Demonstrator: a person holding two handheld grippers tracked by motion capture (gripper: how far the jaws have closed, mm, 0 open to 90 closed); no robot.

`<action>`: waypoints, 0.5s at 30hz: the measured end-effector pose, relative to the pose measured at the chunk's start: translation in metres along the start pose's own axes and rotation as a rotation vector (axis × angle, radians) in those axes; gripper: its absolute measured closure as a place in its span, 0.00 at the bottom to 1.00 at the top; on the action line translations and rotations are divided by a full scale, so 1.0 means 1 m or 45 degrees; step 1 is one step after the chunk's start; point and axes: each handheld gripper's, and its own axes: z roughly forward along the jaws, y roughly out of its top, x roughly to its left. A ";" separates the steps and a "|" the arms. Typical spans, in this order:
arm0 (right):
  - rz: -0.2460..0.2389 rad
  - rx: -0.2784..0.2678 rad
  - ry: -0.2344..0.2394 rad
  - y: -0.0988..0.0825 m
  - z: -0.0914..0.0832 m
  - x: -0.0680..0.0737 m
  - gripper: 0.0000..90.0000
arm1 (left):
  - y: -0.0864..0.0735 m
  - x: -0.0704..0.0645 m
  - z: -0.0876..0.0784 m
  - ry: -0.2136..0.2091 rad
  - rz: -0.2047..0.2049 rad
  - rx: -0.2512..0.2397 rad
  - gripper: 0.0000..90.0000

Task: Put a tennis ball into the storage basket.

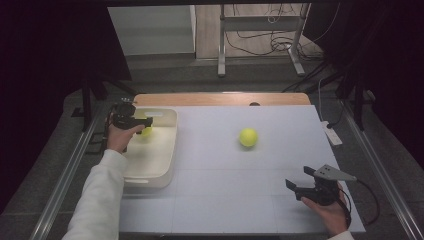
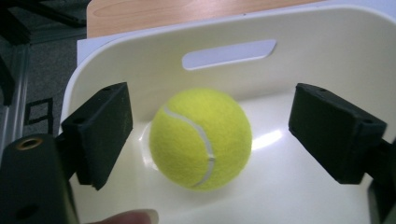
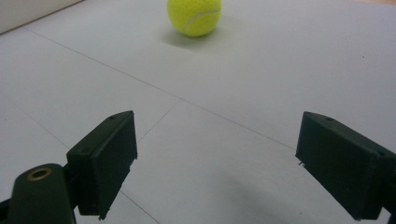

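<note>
Hand-held gripper (image 2: 210, 140) wide around tennis ball (image 2: 201, 138)

place: probably lab | cue: dark curtains (image 1: 45, 60), floor cables (image 1: 260, 45)

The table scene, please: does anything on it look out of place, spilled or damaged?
Nothing stands out. One tennis ball sits in the cream bin between the left gripper's open jaws; the other ball lies on the white mat.

The high view looks forward and down over the whole white table top (image 1: 225, 200). The left gripper view sits close inside the cream plastic bin (image 2: 327, 51). The right gripper view skims low, facing the yellow felt tennis ball (image 3: 194, 16) beside that bin, which the high view (image 1: 248, 137) also shows.
</note>
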 end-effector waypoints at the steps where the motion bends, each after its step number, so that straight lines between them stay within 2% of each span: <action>1: -0.001 0.000 0.000 0.000 0.000 0.000 0.14 | 0.000 0.000 -0.001 -0.004 0.005 -0.010 0.14; 6: -0.002 -0.001 -0.001 0.000 0.000 0.000 0.14 | 0.000 -0.002 -0.007 -0.036 0.011 -0.036 0.14; 8: -0.001 -0.001 -0.001 0.000 0.000 0.000 0.14 | -0.002 -0.003 -0.016 -0.092 0.012 -0.073 0.14; 9: -0.003 -0.001 0.000 0.000 0.000 0.000 0.14 | -0.002 -0.003 -0.016 -0.092 0.012 -0.073 0.14; 13: -0.002 -0.001 -0.001 0.000 0.000 0.000 0.14 | -0.006 -0.006 -0.028 -0.155 0.020 -0.118 0.14; 15: -0.003 0.000 -0.001 0.000 0.000 0.000 0.14 | -0.008 -0.007 -0.032 -0.170 0.026 -0.129 0.15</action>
